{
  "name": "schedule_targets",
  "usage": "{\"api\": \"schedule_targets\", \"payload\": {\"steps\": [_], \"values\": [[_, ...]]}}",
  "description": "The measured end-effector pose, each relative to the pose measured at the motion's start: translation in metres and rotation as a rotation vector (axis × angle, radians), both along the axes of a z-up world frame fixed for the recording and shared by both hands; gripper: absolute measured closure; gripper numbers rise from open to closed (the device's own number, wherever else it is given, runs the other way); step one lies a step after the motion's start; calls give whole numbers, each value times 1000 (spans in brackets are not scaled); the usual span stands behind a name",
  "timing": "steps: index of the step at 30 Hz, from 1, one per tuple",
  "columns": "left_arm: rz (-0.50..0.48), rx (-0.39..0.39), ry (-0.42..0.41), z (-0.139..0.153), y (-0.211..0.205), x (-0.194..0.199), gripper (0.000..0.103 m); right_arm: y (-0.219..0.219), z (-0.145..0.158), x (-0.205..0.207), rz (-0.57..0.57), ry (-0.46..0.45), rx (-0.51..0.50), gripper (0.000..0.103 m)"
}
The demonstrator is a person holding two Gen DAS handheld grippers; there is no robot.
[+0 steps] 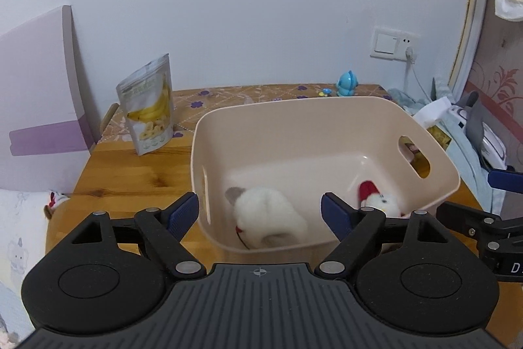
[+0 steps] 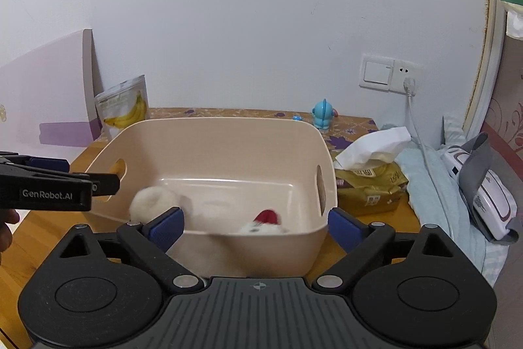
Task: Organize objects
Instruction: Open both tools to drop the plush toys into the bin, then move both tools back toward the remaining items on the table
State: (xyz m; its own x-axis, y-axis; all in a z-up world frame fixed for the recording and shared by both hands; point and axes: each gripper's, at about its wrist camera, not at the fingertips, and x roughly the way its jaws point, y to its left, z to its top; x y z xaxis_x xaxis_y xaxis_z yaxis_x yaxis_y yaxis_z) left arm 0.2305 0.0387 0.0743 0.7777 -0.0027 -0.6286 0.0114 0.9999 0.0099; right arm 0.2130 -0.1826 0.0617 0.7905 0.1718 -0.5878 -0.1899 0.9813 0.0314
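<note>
Left wrist: white plush point(image 1: 268, 215) in bin point(image 1: 294, 113), between open left claw point(image 1: 260, 215) tips

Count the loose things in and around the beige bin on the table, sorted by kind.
White plush toys inside the beige plastic bin: 2
Banana-chip snack pouches: 1
Blue toy figurines: 1
Gold tissue packs: 1
Total: 5

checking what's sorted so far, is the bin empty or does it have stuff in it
Not empty: the bin holds two plush toys on its floor, a white one and a smaller one with a red hat.
</note>
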Motion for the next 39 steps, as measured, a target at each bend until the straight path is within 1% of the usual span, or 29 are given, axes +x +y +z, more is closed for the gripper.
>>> {"api": "schedule_targets", "payload": {"steps": [5, 10, 13, 21, 27, 34, 39], "values": [[-16, -11, -11, 2, 1, -22, 20, -2, -1, -21, -5, 0, 7, 5], [-35, -6, -18, 2, 2, -43, 19, -5, -6, -45, -13, 4, 5, 4], [-48, 0, -10, -1, 2, -54, 17, -7, -9, -57, -20, 7, 10, 3], [-61, -17, 30, -19, 4, -76, 17, -4, -20, -83, -16, 25, -4, 3], [-88, -25, 75, -38, 1, -93, 17, -2, -32, -93, -8, 55, -26, 2], [-103, -33, 128, -58, -1, -104, 17, -2, -53, -102, -3, 115, -34, 2], [-101, -27, 160, -72, 3, -114, 17, -5, -71, -108, -9, 164, -10, 2]]}}
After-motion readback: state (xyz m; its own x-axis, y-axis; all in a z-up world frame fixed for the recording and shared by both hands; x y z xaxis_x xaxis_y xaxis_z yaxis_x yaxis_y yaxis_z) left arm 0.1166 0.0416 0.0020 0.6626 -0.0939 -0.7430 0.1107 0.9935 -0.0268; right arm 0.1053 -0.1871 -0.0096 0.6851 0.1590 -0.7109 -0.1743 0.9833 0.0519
